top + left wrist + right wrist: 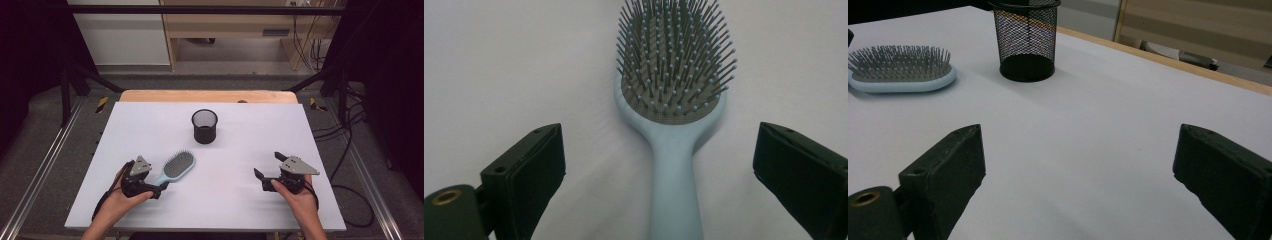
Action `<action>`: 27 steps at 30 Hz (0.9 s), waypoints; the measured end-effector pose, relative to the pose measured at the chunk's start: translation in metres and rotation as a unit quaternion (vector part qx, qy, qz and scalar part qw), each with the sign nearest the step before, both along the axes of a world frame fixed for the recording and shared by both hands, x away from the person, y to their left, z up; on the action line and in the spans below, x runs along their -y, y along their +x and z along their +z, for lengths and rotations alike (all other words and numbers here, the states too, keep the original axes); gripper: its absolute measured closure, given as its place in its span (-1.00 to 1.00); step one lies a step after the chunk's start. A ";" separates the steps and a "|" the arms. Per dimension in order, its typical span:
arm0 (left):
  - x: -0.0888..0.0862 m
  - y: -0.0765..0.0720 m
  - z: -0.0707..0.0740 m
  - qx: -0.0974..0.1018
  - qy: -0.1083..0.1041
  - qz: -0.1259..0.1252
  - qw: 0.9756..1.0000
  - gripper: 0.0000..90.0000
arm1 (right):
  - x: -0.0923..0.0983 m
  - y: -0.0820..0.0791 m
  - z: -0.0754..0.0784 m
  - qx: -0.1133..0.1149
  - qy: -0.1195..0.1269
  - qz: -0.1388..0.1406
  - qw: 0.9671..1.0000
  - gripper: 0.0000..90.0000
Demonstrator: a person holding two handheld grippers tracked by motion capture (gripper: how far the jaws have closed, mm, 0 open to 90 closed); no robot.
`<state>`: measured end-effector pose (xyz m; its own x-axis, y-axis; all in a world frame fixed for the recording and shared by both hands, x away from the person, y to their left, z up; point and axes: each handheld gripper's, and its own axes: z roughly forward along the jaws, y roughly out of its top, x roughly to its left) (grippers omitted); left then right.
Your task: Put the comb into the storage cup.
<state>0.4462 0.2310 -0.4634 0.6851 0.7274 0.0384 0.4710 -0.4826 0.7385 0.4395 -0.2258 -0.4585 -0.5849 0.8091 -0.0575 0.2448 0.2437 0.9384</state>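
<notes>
Lying bristles-up, the hairbrush (pixel 672 145) has its handle between the left gripper's (pixel 659 165) wide, untouching jaws.

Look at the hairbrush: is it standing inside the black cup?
No, the blue hairbrush lies flat on the white table, bristles up, apart from the black mesh cup, which stands farther back.

My left gripper (pixel 156 189) sits low in my hand, jaws spread wide; my right gripper (pixel 270 165) rests level, jaws equally wide, holding nothing.
</notes>
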 end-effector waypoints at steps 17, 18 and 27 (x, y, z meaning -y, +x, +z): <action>0.007 0.002 -0.006 -0.044 0.022 -0.009 0.999 -0.04 | -0.001 0.000 0.000 -0.002 -0.002 0.004 1.000 -0.85; 0.008 0.002 -0.007 -0.046 0.024 -0.008 0.999 0.00 | -0.001 0.000 0.000 -0.002 -0.002 0.005 1.000 -0.85; 0.009 0.004 -0.008 -0.050 0.034 -0.006 0.998 0.22 | -0.001 0.000 0.000 -0.003 -0.002 0.005 1.000 -0.85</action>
<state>0.4501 0.2219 -0.4711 0.6969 0.7170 0.0182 0.5343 -0.5359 0.6537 0.4398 -0.2245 -0.4588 -0.5940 0.8023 -0.0580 0.2471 0.2506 0.9360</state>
